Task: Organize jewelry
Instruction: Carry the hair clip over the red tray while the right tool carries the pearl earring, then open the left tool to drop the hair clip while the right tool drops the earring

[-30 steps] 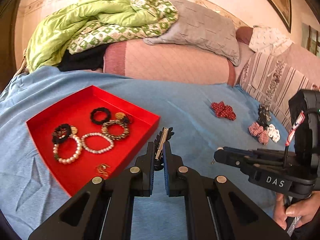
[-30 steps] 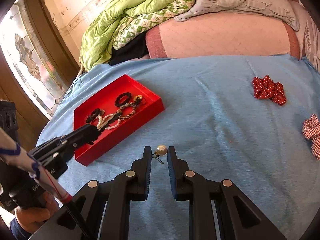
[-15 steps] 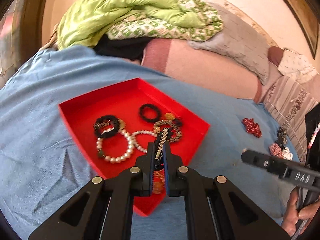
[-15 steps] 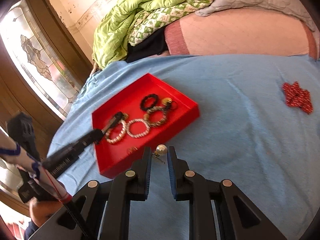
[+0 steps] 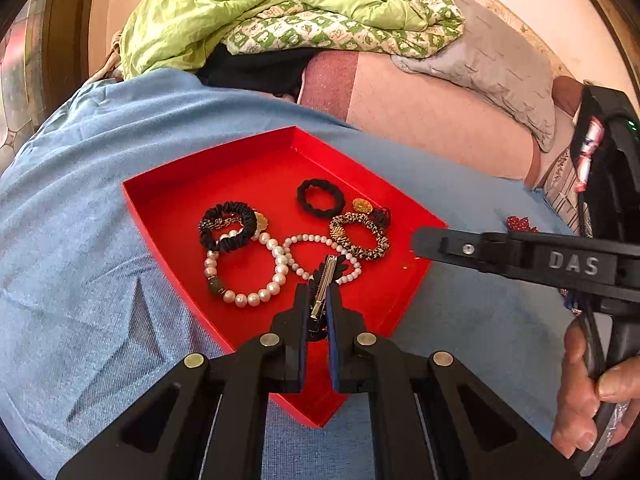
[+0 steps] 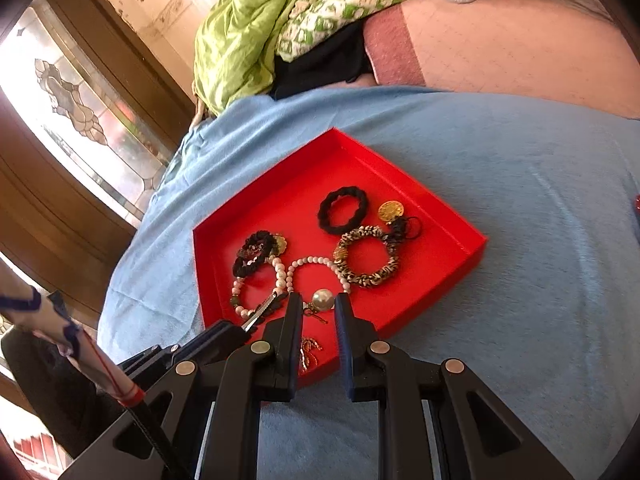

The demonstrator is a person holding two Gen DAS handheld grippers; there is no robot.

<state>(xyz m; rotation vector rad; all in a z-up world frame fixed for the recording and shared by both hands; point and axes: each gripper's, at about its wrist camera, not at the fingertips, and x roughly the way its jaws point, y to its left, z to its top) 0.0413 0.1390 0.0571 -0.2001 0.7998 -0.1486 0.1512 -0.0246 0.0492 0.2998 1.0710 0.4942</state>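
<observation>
A red tray (image 5: 192,176) (image 6: 448,216) lies on the blue bedcover and holds pearl bracelets (image 5: 248,276), black scrunchies (image 5: 320,198) and a patterned scrunchie (image 6: 368,260). My left gripper (image 5: 318,292) is shut on a metal hair clip with black leaf trim (image 5: 326,276), held over the tray's near part. My right gripper (image 6: 316,304) is shut on a pearl earring (image 6: 323,299), held above the tray's near edge. The right gripper also shows at the right of the left wrist view (image 5: 424,242), and the left one at the lower left of the right wrist view (image 6: 248,326).
Green quilt (image 5: 248,4), grey pillow (image 5: 488,60) and pink bolster (image 5: 432,116) line the far side of the bed. A red bow (image 5: 518,224) lies right of the tray. A stained-glass window (image 6: 68,108) is at the left.
Both grippers have moved left from over the open bedcover to over the red tray, each still holding its item. The tray now sits right in front of both.
</observation>
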